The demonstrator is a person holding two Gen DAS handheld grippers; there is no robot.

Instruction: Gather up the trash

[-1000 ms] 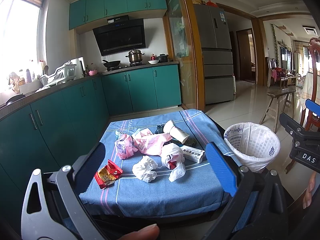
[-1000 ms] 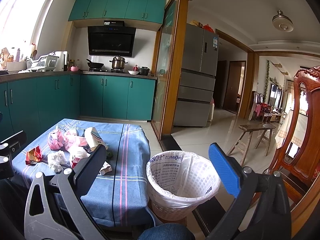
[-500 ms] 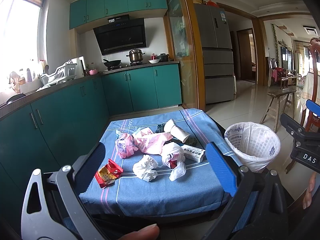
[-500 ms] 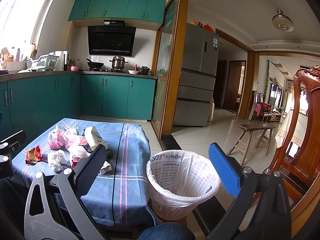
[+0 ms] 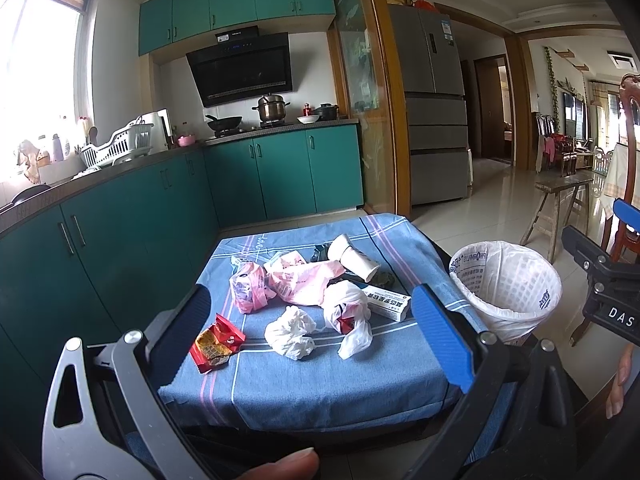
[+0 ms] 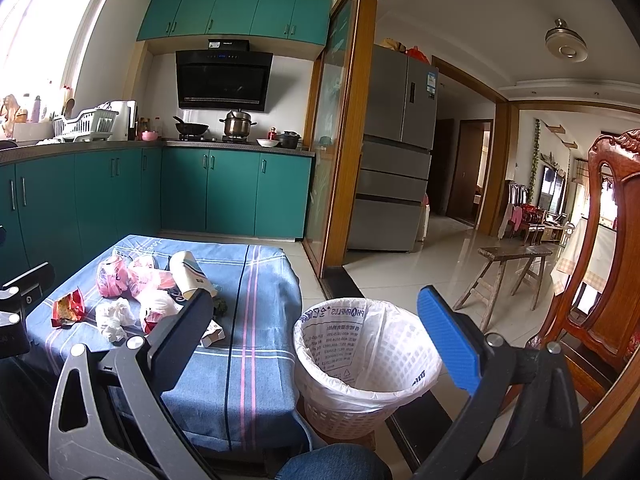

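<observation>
Trash lies on a low table with a blue striped cloth [image 5: 304,384]: a red snack wrapper [image 5: 216,342], a crumpled white tissue [image 5: 291,332], pink plastic bags [image 5: 296,280], a white bag [image 5: 348,312], a paper cup [image 5: 354,260] on its side and a small white carton [image 5: 386,302]. A white basket bin lined with a bag [image 6: 366,356] stands on the floor right of the table. My left gripper [image 5: 308,332] is open, held back from the table's near edge. My right gripper [image 6: 316,340] is open, near the bin's rim.
Teal cabinets [image 5: 120,236] run along the left and far walls. A steel fridge [image 6: 394,184] stands behind a wooden door frame. A wooden bench [image 6: 508,272] and a carved chair [image 6: 608,264] are to the right on the tiled floor.
</observation>
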